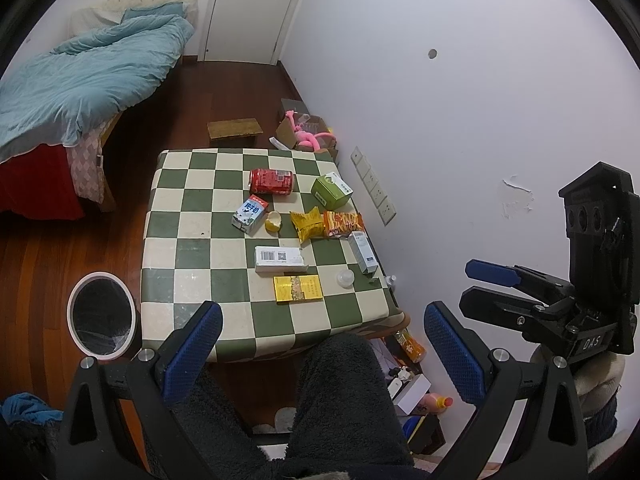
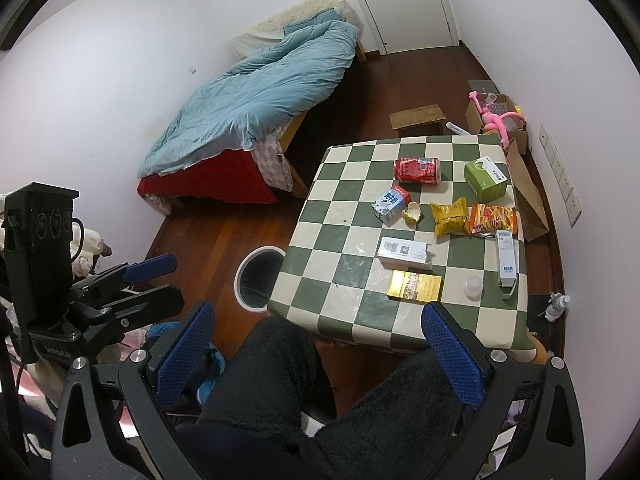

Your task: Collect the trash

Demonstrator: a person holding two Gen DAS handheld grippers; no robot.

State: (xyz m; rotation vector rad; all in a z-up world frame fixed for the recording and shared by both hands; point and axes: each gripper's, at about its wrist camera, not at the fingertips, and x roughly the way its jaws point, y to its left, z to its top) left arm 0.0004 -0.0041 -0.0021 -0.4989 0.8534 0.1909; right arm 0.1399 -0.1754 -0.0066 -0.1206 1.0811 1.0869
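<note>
Bedroom; checkered table carries the trash, bin on the floor at its 9 o'clock.
Left gripper and right gripper hover wide open, empty. Risk: can lies sideways and may roll if nudged.

Each gripper is a black frame with triangular cut-outs and silver screw heads at the finger joints. The left gripper and right gripper both carry blue, dimpled pads on black fingers. Below them lie the person's legs in dark fuzzy fleece trousers.
</note>
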